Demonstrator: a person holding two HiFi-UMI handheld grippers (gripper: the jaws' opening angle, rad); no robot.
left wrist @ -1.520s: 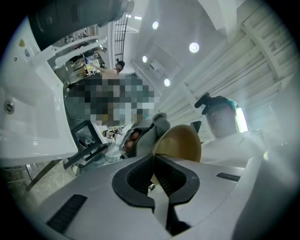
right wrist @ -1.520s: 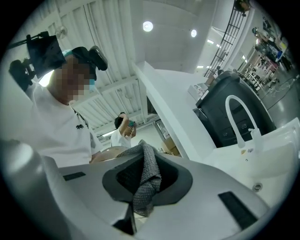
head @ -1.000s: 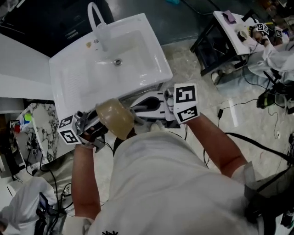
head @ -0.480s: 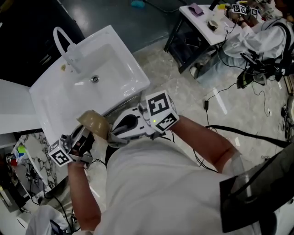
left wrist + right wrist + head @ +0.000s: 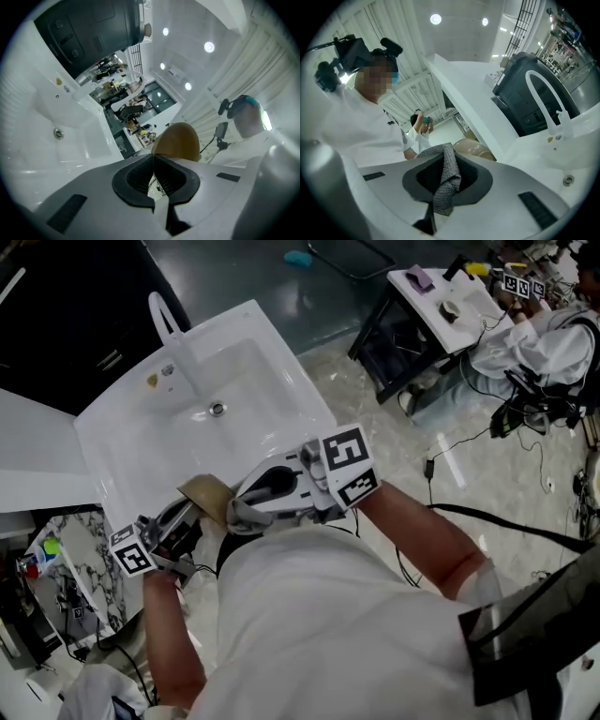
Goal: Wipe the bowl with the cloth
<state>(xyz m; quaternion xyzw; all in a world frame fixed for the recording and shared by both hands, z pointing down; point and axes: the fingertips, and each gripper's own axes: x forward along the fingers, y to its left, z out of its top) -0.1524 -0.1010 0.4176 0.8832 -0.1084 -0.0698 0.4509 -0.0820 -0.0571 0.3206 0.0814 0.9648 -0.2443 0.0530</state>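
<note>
Hovering beside sink [image 5: 246, 381]: left gripper [image 5: 153, 161] jaws clench bowl [image 5: 178, 140], right gripper [image 5: 240, 514] jaws clench cloth [image 5: 446, 186].

A tan, slightly see-through bowl [image 5: 178, 140] showed against a glossy white sink [image 5: 141, 427] with a white tap [image 5: 167, 320]. The cloth [image 5: 447, 187] was grey with a fine woven texture. The left claw [image 5: 153, 161] and right claw [image 5: 446, 154] were pale grey with black ribbed pads. Each bore a white cube [image 5: 345, 465] printed with black square markers. The person's shirt [image 5: 328, 634] was white. The floor [image 5: 506, 493] was pale cream tile with faint marbling, and dark grey farther off. A white table [image 5: 427, 298] on a black frame carried a purple object [image 5: 419, 277].
</note>
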